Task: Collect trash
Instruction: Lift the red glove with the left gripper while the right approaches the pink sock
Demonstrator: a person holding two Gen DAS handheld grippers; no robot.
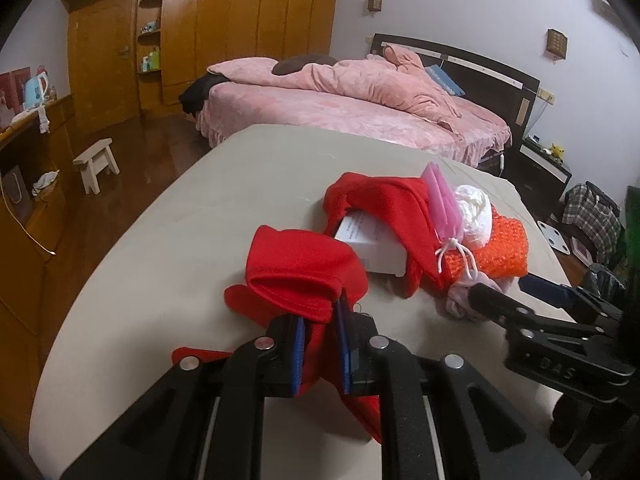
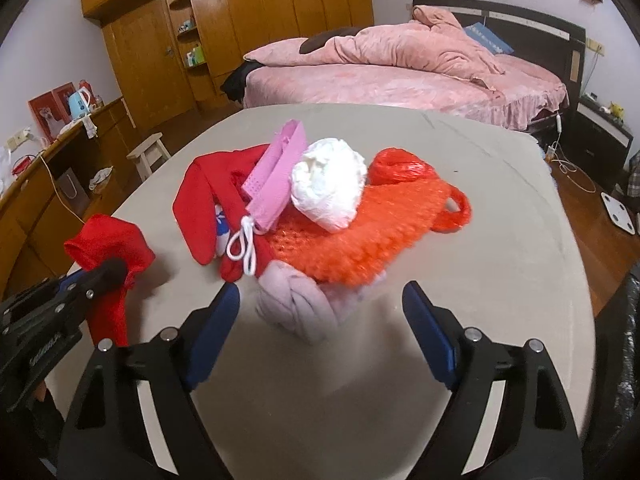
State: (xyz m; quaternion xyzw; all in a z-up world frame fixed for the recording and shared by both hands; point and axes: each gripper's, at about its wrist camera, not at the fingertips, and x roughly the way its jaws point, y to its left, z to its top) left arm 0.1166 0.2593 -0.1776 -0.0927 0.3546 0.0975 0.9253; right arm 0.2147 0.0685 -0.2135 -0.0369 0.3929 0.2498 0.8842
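left tool [image 1: 320, 354]: clamps red cloth [image 1: 296, 276]; right tool [image 2: 320, 336]: straddles lilac cloth [image 2: 298, 306]

A big bed [image 2: 400, 80] with a pink blanket [image 2: 420, 46] stood at the back of the room. Tall brown wooden cupboards [image 2: 280, 12] lined the wall beside it. A small white stool [image 1: 96, 162] sat on the shiny wood floor [image 1: 132, 168]. A light blue kettle [image 2: 79, 105] stood on a long wooden counter at the left. A little yellow toy [image 1: 557, 150] sat on the dark bedside stand.
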